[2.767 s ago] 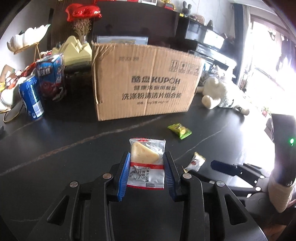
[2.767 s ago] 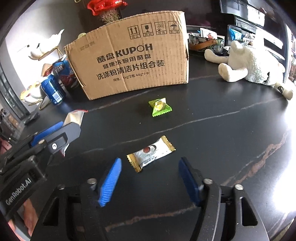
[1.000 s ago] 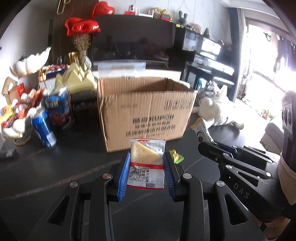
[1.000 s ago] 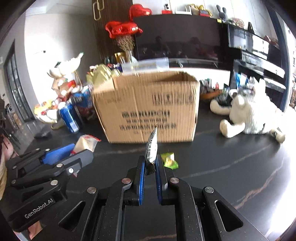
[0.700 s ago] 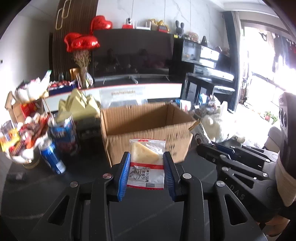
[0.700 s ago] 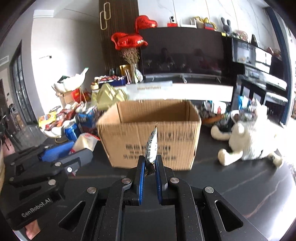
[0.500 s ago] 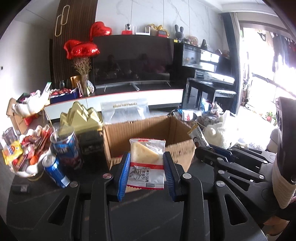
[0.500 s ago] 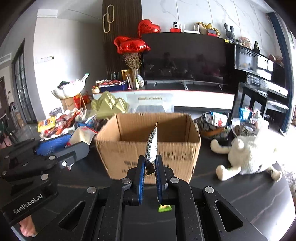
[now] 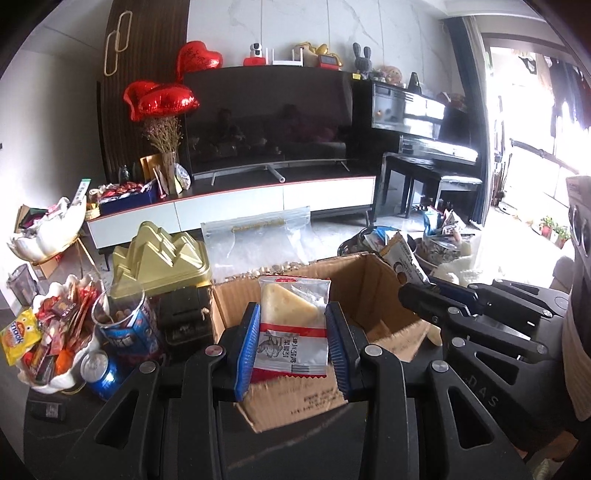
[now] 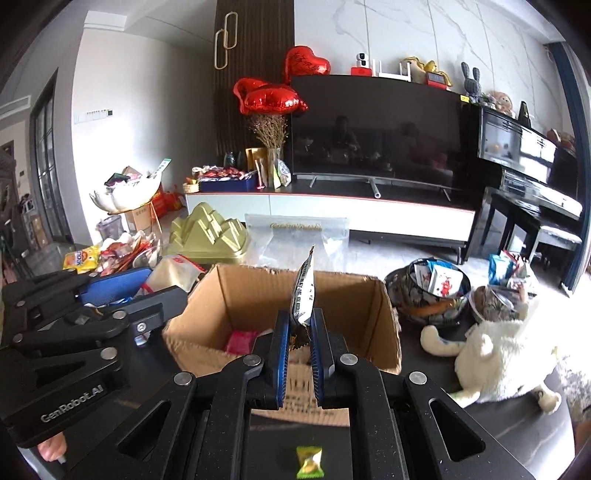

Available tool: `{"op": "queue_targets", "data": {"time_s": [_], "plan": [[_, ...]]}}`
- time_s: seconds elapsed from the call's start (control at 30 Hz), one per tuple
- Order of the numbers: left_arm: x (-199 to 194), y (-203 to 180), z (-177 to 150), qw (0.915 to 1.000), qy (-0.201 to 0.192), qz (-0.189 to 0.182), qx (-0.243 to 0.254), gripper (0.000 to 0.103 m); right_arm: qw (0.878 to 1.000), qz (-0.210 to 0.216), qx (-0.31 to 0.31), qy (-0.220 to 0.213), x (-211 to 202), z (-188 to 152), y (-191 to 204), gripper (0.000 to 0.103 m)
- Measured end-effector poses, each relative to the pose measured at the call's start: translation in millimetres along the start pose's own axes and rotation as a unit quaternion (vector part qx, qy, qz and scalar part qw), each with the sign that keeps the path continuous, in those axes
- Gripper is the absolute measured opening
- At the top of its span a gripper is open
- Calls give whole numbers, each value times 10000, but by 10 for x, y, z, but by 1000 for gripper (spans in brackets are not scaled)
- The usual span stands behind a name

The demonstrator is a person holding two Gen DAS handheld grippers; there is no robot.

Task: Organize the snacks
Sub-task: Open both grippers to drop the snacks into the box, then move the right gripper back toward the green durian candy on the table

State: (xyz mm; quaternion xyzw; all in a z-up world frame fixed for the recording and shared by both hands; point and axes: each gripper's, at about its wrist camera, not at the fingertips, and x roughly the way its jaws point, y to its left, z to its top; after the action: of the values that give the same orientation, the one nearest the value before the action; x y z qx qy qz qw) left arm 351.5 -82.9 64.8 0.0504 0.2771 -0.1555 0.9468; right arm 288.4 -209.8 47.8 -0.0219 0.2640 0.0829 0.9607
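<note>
Marble wall (image 9: pixel 332 29) behind television (image 9: pixel 266 122) (bright window (image 9: pixel 546 122) beside).

- A large dark curved television (image 10: pixel 376 133) stands on a low white cabinet (image 10: pixel 365 216).
- Red heart-shaped foil balloons (image 10: pixel 271 98) hang over dried flowers in a glass vase (image 10: pixel 271 158).
- A white plush toy (image 10: pixel 506 354) lies on the dark table (image 10: pixel 517 435).
- A black piano (image 9: pixel 424 125) stands beside the television.
</note>
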Motion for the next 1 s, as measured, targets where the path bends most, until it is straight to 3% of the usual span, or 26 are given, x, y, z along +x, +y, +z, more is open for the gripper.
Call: {"op": "queue_targets", "data": {"time_s": [0.23,0.3,0.33,0.4,0.7,1.0], "plan": [[346,61,78,9999,91,104,15,38,10000,6,-9,46,322,66,-95,12],[392,50,88,9997,50,228,68,51,10000,-41,0,57,408,70,-122,14],[402,54,88,9996,34,260,73,55,9999,-40,-14,98,445,67,-132,18],[412,59,77,9995,53,296,55,55,9999,-86,-21,105,480,52,-150,42],[190,55,-93,9989,0,456,-61,63,9998,-82,12,156,354,-135,-202,44],[-59,-71,-410,9976,-12,688,-110,72,9997,165,30,200,92,-456,-177,54]]}}
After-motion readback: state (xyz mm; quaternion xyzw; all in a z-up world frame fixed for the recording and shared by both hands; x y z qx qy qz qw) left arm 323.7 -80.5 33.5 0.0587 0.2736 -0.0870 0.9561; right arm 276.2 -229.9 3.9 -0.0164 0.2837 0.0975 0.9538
